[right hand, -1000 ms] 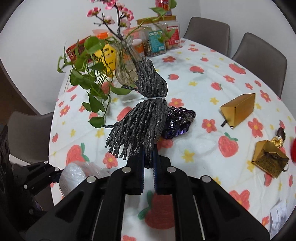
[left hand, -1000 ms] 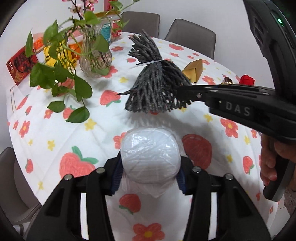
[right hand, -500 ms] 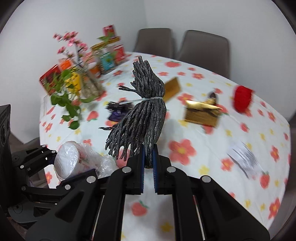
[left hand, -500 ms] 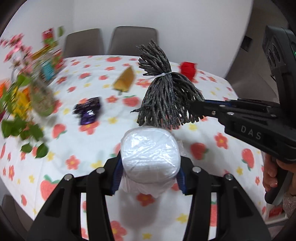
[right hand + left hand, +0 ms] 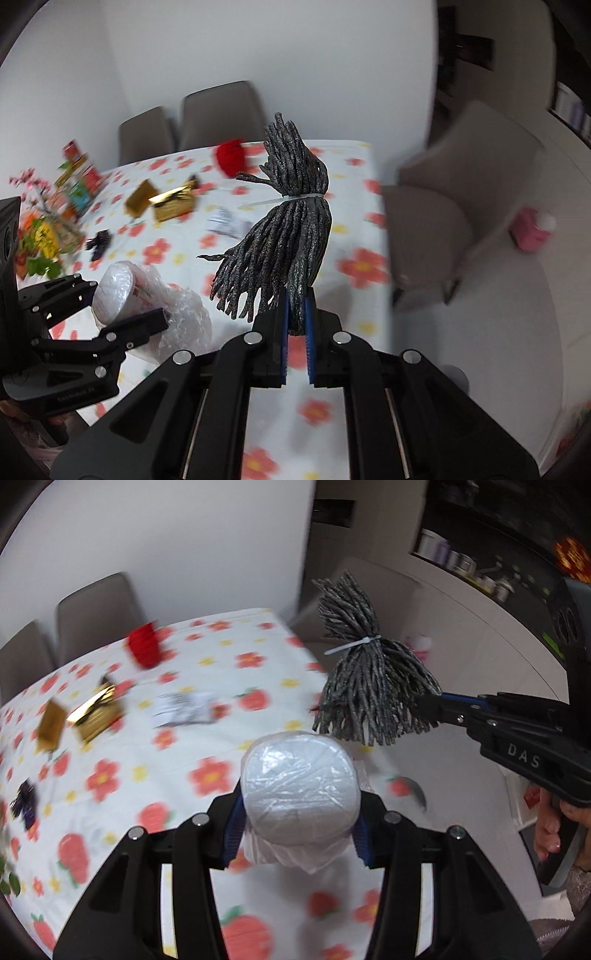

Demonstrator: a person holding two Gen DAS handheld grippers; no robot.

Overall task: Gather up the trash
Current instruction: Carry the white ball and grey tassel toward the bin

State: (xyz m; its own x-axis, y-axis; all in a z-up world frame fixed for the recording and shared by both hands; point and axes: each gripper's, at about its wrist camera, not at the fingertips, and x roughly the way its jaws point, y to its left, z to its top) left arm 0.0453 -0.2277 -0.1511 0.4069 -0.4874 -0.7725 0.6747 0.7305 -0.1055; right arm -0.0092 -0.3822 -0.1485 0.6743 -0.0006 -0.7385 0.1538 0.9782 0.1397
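My left gripper (image 5: 297, 819) is shut on a white cup wrapped in clear plastic (image 5: 300, 779), held above the table's right end; the cup also shows in the right wrist view (image 5: 122, 291). My right gripper (image 5: 296, 314) is shut on a grey tinsel tassel (image 5: 284, 236) bound with a white zip tie, held upright. In the left wrist view the tassel (image 5: 365, 690) hangs just right of and beyond the cup. A crumpled white paper (image 5: 183, 709) and a dark purple wrapper (image 5: 24, 803) lie on the floral tablecloth (image 5: 122, 775).
Two gold boxes (image 5: 88, 712) and a red object (image 5: 144, 650) sit on the table. Grey chairs stand behind the table (image 5: 218, 110) and at its right end (image 5: 424, 236). A plant and snack boxes (image 5: 55, 221) crowd the far left. A pink item (image 5: 530, 230) lies on the floor.
Both grippers have swung to the right with their loads. The view has moved from the vase end of the table to its right end and the floor beyond.
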